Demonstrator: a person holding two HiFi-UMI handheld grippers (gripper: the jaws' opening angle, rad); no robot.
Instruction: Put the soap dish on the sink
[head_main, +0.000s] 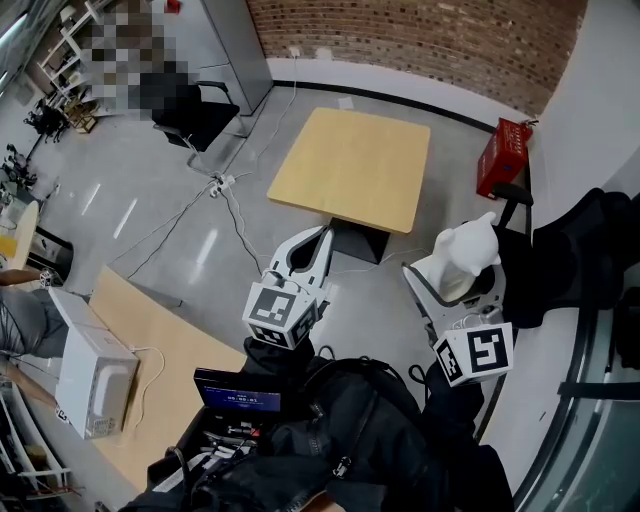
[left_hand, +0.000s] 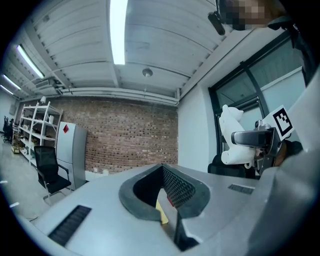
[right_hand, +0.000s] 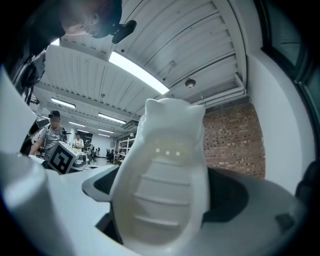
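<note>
Right gripper (head_main: 452, 276) clamps the white soap dish (head_main: 470, 246), upright at 3 o'clock in head view. Left gripper (head_main: 318, 246) closed, empty. No sink visible; pickup judged done, placement outstanding.

We see only the upper part of the white ridged plastic soap dish (right_hand: 162, 185). The right gripper view's bottom edge cuts off its lower end, and in the head view that end is hidden between the jaws of the right gripper (head_main: 455, 285). In the narrow slit of the left gripper (left_hand: 167, 195) we glimpse yellow and red flecks too small to identify. We cannot read the print on the small dark screen (head_main: 238, 400).
</note>
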